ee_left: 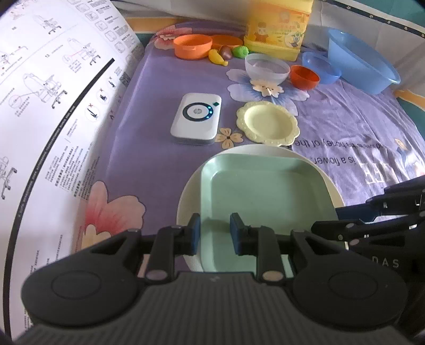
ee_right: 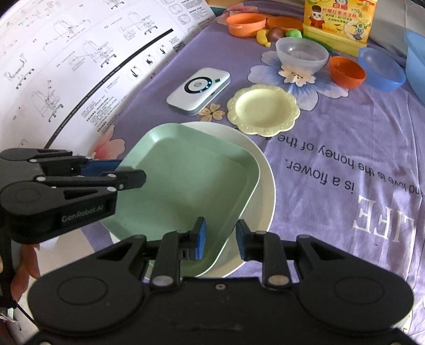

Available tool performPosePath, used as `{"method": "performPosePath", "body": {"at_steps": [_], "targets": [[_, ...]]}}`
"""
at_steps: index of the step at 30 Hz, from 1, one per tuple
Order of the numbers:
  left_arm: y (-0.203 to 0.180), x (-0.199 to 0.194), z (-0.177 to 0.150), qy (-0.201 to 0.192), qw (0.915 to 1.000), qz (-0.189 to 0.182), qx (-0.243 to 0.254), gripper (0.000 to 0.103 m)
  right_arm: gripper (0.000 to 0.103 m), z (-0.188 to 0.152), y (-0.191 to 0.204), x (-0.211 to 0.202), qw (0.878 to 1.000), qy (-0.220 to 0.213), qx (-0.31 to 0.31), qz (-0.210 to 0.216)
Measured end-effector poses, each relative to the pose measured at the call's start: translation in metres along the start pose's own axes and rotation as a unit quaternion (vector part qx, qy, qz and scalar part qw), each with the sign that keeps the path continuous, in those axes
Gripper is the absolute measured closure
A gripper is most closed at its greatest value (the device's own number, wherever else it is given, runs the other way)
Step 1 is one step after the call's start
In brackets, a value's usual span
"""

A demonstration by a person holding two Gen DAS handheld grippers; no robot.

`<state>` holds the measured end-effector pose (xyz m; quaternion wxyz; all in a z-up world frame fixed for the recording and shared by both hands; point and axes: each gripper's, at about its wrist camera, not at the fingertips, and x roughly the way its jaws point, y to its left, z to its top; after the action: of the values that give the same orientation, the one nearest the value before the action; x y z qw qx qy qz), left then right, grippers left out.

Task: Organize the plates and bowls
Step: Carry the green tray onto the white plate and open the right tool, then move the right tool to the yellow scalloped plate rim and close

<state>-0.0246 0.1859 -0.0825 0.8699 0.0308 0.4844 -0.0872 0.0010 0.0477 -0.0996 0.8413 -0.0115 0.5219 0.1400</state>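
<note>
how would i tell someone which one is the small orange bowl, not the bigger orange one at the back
Start at the tall yellow box at the far edge of the purple cloth. In front of it sits a row of three bowls. The small orange bowl is the middle one, tilted, between the clear bowl and the small blue bowl.

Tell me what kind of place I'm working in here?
Probably a home, on a bed or table under a purple flowered sheet. Plastic bowls, toy fruit and an unfolded chair-assembly leaflet suggest a household setup.
</note>
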Motion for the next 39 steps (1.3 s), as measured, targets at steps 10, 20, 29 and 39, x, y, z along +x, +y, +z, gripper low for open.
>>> {"method": "performPosePath", "body": {"at_steps": [10,20,29,39], "targets": [[-0.003,0.011,-0.005,0.013,0.9998,0.008,0.013,0.077,0.072,-0.005,-0.005,0.003,1.000,-0.001,0.003,0.005],[-0.001,-0.012,-0.001,-0.034,0.9987,0.039,0.005,0.020,0.012,-0.004,-0.004,-0.025,0.999,-0.053,-0.009,-0.004],[0.004,-0.022,0.006,-0.051,0.9972,0.052,-0.013,0.002,0.006,-0.006,-0.017,-0.037,0.997,-0.070,0.010,-0.017],[-0.002,-0.021,0.015,-0.052,0.9973,0.051,-0.009,0.001,0.004,-0.007,-0.028,-0.040,0.996,-0.077,0.029,-0.029]]}}
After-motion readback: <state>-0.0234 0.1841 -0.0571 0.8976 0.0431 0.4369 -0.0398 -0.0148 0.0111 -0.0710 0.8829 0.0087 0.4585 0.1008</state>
